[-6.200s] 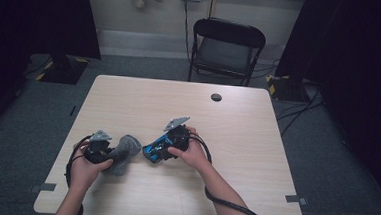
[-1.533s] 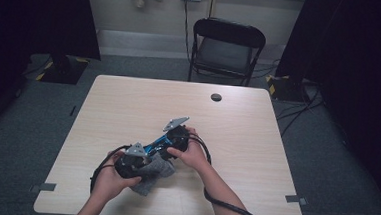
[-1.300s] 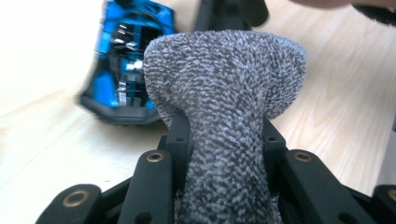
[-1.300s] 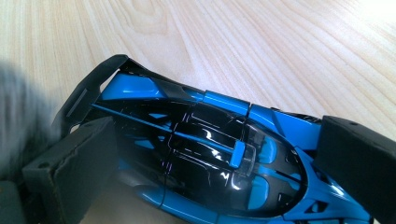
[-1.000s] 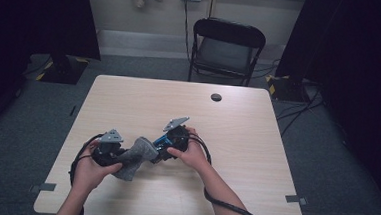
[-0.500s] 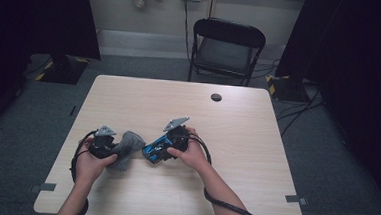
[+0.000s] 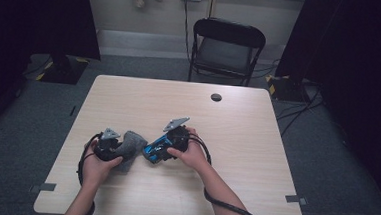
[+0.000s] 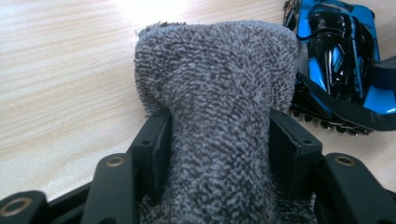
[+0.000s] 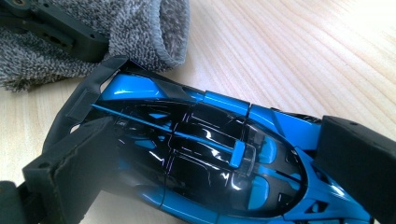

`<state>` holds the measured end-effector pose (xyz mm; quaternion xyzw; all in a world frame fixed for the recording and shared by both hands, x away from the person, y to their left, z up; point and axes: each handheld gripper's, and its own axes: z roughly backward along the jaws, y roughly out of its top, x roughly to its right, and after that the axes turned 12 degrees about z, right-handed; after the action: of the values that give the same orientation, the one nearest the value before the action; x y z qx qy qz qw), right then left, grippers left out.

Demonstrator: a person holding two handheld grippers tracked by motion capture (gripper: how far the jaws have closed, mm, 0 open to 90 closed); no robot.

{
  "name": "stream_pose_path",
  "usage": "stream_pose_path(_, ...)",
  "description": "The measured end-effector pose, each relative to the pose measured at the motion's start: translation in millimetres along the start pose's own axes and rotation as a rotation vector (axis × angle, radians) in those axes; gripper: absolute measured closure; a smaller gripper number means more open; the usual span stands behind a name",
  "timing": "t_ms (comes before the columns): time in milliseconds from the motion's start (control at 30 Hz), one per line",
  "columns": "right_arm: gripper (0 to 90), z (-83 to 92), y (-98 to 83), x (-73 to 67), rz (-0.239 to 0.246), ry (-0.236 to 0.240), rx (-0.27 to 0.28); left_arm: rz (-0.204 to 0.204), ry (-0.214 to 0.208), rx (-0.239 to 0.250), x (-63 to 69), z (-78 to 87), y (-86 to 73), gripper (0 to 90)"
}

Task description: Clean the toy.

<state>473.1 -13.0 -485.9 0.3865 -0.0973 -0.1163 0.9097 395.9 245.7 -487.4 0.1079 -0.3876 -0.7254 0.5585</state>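
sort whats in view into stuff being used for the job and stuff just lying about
In use:
- grey terry cloth, between the jaws of the left gripper, which have just been opening
- shiny blue and black toy car, clamped in the right gripper

Lying about:
- small round black disc on the pale wooden table
- black folding chair

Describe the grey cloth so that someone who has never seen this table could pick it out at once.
On the light wooden table, look at the near left part, just ahead of the person's left hand. The grey cloth lies bunched between the jaws of the left gripper, beside a blue and black toy car. It is the only soft, fuzzy grey thing there; the car is glossy and hard.
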Motion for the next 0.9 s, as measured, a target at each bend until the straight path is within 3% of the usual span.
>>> stream_pose_path(233,0.0,0.0,0.3,-0.1,-0.001,0.0,-0.002,0.001,0.023,-0.001,0.3,3.5,-0.5,42.9)
stream_pose_path(400,0.0,-0.2,0.7,-0.3,-0.001,0.001,-0.004,-0.01,0.011,-0.023,1.5,3.3,0.8,43.4)
stream_pose_path(433,0.0,-0.2,0.8,-0.3,-0.001,0.001,-0.004,-0.024,0.013,-0.024,2.1,3.5,0.6,47.6)
stream_pose_path(500,0.0,-0.2,0.9,-0.3,-0.001,0.001,-0.005,-0.015,0.012,-0.036,2.5,4.1,0.8,55.8)
stream_pose_path(600,0.0,-0.2,1.0,-0.4,-0.001,0.001,-0.006,-0.006,0.009,-0.059,5.0,3.8,1.3,61.2)
stream_pose_path(900,0.0,-0.2,1.0,-0.4,0.0,0.001,-0.006,-0.017,-0.038,-0.117,16.9,3.7,1.0,67.9)
